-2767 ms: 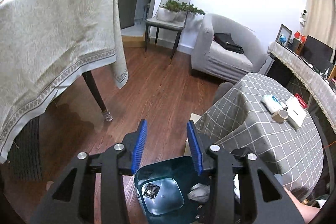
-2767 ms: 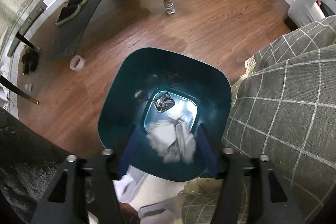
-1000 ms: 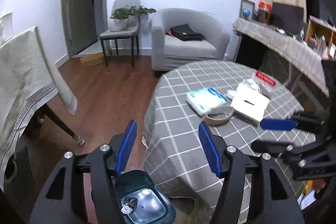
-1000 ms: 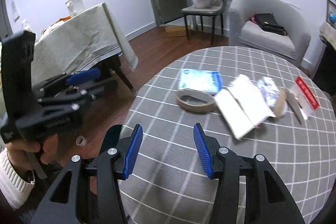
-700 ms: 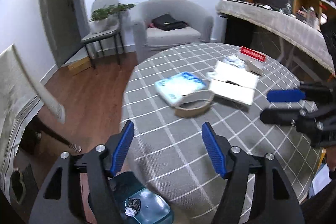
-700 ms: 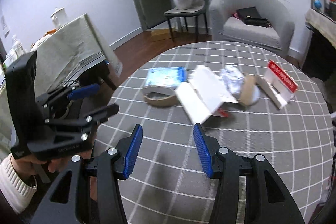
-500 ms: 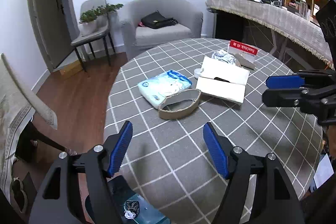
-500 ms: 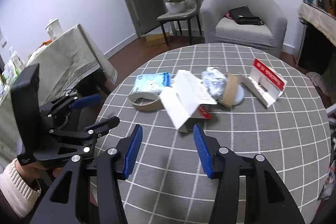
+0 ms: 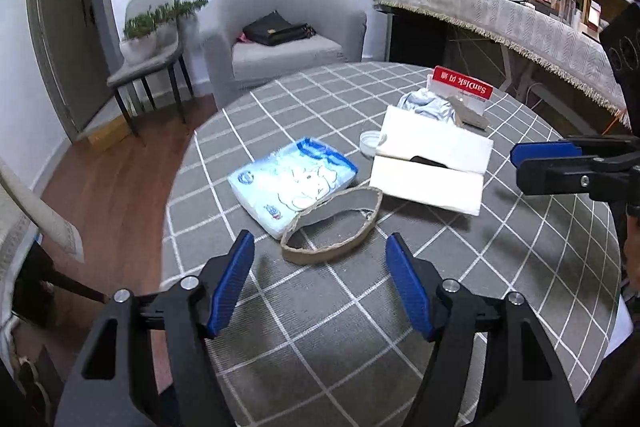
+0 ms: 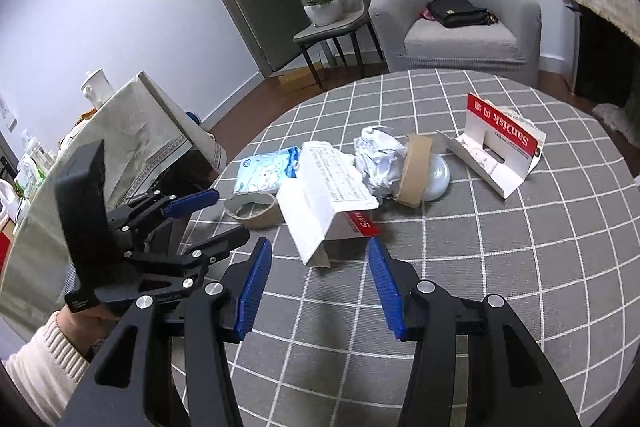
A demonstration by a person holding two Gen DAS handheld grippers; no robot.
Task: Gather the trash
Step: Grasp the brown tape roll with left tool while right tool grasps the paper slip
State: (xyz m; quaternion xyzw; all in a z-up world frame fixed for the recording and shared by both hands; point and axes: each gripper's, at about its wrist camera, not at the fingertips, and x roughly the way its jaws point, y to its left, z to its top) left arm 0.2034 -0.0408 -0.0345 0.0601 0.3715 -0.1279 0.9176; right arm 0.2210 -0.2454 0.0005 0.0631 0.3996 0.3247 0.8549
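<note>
"SanDisk" is printed in white on the red strip of an opened cardboard package (image 10: pixel 502 143) standing on the checked tablecloth (image 10: pixel 520 247); the same word, with two small characters beside it that cannot be made out, is seen upside down on it in the left wrist view (image 9: pixel 462 85). A red flap with white letters beginning "San" is seen on the white carton (image 10: pixel 328 203). Print on the blue-and-white tissue pack (image 9: pixel 294 183) is too small to be read.

On the table (image 9: pixel 500 307), the cardboard ring (image 9: pixel 332 227) lies between tissue pack (image 9: pixel 292 179) and box (image 9: pixel 432 163).
</note>
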